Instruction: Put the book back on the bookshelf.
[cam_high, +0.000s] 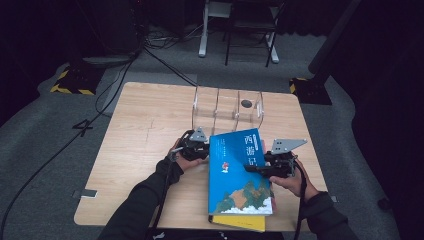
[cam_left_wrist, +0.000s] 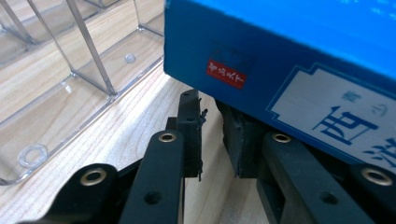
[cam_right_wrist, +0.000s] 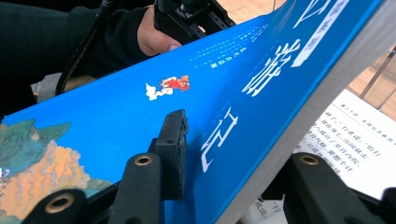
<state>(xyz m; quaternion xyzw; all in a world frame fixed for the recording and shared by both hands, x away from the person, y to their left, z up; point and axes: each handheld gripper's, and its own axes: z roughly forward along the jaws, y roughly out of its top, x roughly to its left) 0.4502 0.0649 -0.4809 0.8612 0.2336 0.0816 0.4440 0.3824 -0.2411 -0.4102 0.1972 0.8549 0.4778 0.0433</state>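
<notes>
A blue book (cam_high: 240, 172) with a painted cover lies tilted over a yellow book (cam_high: 240, 222) near the table's front edge. My right gripper (cam_high: 248, 168) grips its right side. In the right gripper view one pad (cam_right_wrist: 173, 140) lies flat on the blue cover (cam_right_wrist: 140, 107) and the other jaw sits under the grey edge, above a printed page (cam_right_wrist: 345, 135). My left gripper (cam_high: 206, 150) is at the book's left spine. In the left gripper view its two pads (cam_left_wrist: 189, 135) reach the lower edge of the spine (cam_left_wrist: 280, 46), with bare wood showing in the narrow gap of the left gripper (cam_left_wrist: 212, 107).
A clear acrylic organizer (cam_high: 227, 107) with several compartments stands just behind the book, close to the left gripper (cam_left_wrist: 70, 70). The wooden table (cam_high: 145, 130) has bare room to the left. Cables and chair legs are on the floor beyond it.
</notes>
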